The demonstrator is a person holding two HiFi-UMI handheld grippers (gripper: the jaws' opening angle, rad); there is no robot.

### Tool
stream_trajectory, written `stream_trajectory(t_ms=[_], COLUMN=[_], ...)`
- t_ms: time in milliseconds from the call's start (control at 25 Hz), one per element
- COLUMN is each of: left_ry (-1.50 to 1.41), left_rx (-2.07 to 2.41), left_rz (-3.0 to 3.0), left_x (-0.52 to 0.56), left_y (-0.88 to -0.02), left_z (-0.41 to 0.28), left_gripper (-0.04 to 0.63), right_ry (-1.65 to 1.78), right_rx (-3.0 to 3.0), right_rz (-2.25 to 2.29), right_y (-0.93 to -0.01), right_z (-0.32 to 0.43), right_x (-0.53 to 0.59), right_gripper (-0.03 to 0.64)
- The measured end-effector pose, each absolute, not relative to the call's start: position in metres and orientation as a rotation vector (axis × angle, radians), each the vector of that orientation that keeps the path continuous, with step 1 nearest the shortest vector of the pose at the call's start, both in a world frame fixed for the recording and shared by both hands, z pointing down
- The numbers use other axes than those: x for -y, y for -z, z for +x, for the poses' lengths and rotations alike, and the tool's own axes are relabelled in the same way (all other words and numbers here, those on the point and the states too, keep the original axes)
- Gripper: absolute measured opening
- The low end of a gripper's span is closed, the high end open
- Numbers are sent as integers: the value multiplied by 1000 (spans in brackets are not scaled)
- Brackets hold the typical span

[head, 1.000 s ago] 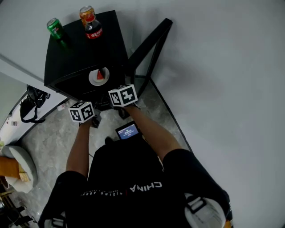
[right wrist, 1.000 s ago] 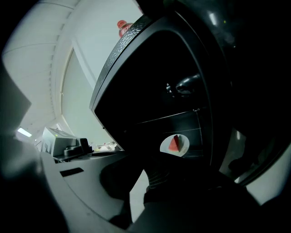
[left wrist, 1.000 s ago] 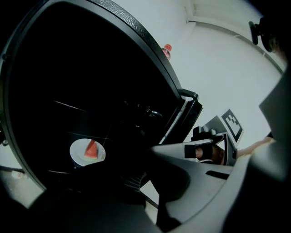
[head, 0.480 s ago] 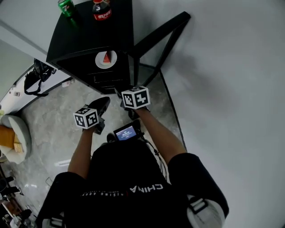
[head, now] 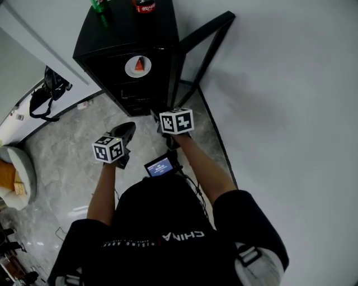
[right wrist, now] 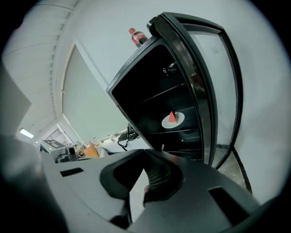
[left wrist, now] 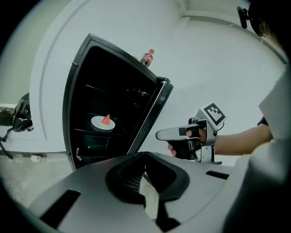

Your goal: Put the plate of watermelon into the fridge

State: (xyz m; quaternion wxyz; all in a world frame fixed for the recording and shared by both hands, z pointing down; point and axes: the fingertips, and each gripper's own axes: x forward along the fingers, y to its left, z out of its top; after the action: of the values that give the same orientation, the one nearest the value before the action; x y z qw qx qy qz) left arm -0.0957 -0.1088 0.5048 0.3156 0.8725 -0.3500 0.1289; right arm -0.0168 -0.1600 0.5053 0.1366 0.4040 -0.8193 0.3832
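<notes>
Task looks done on our side. The plate (right wrist: 173,120) with the watermelon (right wrist: 172,116) sits on a middle shelf inside the fridge (head: 112,39), ahead of both claws and well apart from them. On the left gripper (left wrist: 145,154) and right gripper (right wrist: 144,154) the jaws are drawn together with nothing held. The only leftover we see is the door (left wrist: 152,111), swung open ahead of the right claw. The plate is round, white and smooth. The slice is a red wedge, point up. The fridge is matte black with dark shelves, and the door is glass in a black frame.

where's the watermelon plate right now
In the head view's upper centre, the plate sits on a shelf inside the open fridge, below the cola bottle standing on top.
</notes>
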Motion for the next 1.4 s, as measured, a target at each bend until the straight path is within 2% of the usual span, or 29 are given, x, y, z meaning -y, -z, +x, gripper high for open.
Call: stream_trajectory(t_ms=[240,520,1400], left_ry=[-301,-278,-381], left_rx=[897,846,899], left_rz=[2311,2332,2368], left_x=[40,-44,-53], left_y=[-498,-502,-501], left_z=[-148,-167,-105], left_gripper=[11,12,11], right_ry=[-1095,-1071,-978], right_rx=[2324,2274,2288], right_rz=[1232,1320,1227], right_y=[-500,-506,-502], right_z=[-59,-77,-37], right_x=[91,-7,-22], right_gripper=[15,15,15])
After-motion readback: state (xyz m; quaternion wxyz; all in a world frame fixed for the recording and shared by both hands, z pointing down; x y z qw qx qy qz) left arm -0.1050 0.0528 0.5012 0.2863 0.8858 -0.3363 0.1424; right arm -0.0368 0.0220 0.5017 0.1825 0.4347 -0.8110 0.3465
